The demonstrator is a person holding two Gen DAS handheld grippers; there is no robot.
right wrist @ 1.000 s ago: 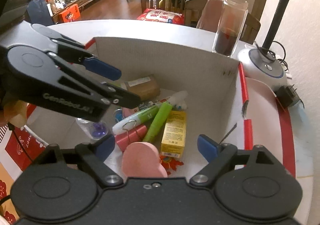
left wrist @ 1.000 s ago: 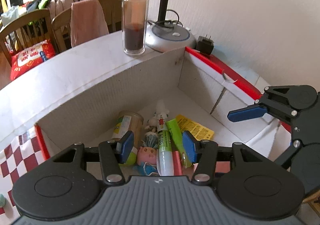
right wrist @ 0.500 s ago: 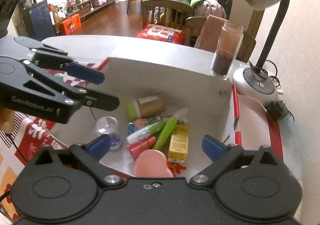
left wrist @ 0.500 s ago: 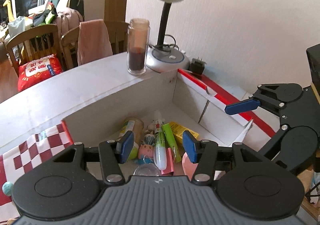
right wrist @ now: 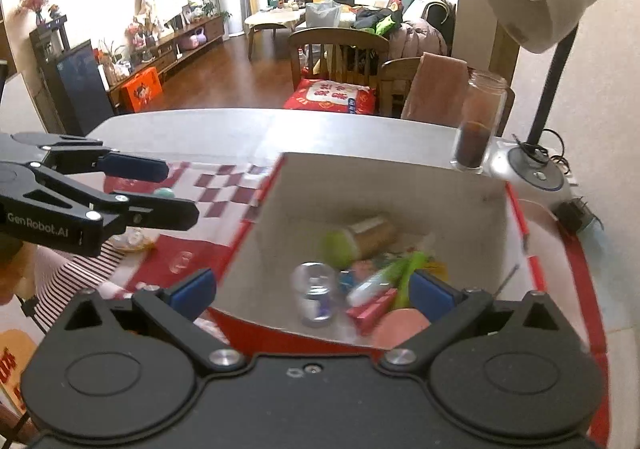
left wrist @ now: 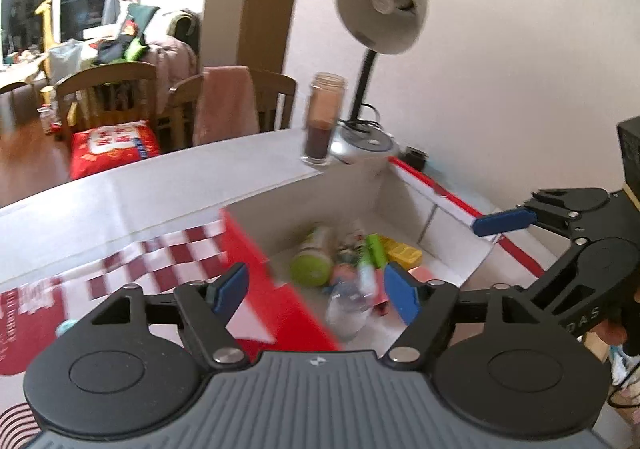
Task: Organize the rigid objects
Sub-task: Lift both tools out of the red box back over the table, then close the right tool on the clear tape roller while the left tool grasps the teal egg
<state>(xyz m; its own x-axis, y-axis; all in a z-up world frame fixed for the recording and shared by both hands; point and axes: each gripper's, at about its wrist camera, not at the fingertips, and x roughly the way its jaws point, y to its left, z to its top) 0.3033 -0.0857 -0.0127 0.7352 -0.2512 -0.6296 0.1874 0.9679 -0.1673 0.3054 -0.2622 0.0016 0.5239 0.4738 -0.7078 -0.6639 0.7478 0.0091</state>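
Hovering above box [left wrist: 404, 209], left gripper [left wrist: 316, 289] has its fingers apart, holding nothing. Green-capped jar [left wrist: 312, 261], green marker [left wrist: 374, 249] and yellow packet [left wrist: 400, 254] lie blurred inside the box.

Right wrist view: right gripper [right wrist: 312, 287] spread wide, empty, over the box's near wall; clear globe [right wrist: 316, 289] and pink item [right wrist: 400, 325] inside.

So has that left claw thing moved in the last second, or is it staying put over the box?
Yes. The left gripper has risen and pulled back from the box, whose contents now look smaller and the lamp shows fully.
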